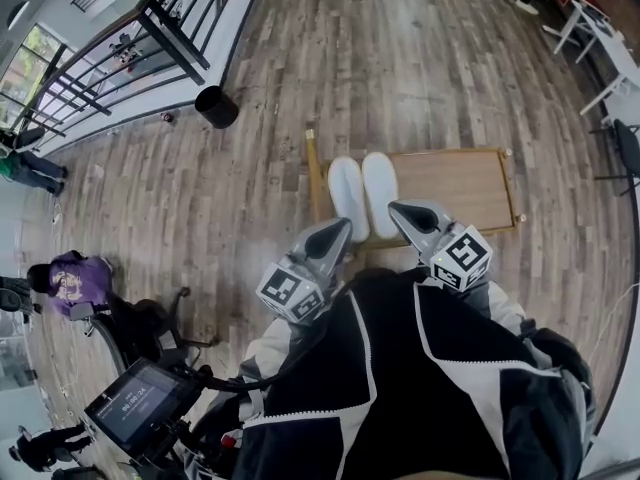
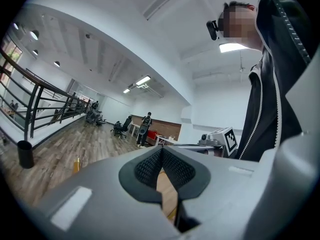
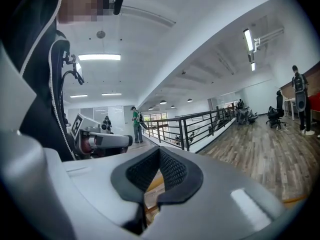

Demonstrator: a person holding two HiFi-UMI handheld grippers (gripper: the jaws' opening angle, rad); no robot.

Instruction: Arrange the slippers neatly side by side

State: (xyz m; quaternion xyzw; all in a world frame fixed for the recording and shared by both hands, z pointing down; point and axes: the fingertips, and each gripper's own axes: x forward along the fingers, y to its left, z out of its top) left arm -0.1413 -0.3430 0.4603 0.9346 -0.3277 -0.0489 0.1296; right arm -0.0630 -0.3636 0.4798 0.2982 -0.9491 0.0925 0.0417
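- On the left end of the low wooden bench point(image 1: 460, 183) lay two white slippers: the left slipper point(image 1: 347, 198) and the right slipper point(image 1: 380, 190).
- They lay close together along their long sides, parallel, with their near ends about level. I could not tell whether they touched.
- That pairing matched what the task asked, so I judged the arranging done, or all but done.
- The left gripper point(image 1: 338, 228) was closed, its jaws together and nothing between them, as its own view confirmed. Its tip hung near the left slipper's near end without touching it.
- The right gripper point(image 1: 402, 211) was closed and empty too, and hung just beside the near end of the right slipper.
- Both were held close to the person's chest and clear of the slippers, probably because nothing was left to carry or nudge.
- Counted: two slippers, two grippers and one bench, plus one black bin point(image 1: 216, 106) well apart on the wooden floor point(image 1: 420, 58).
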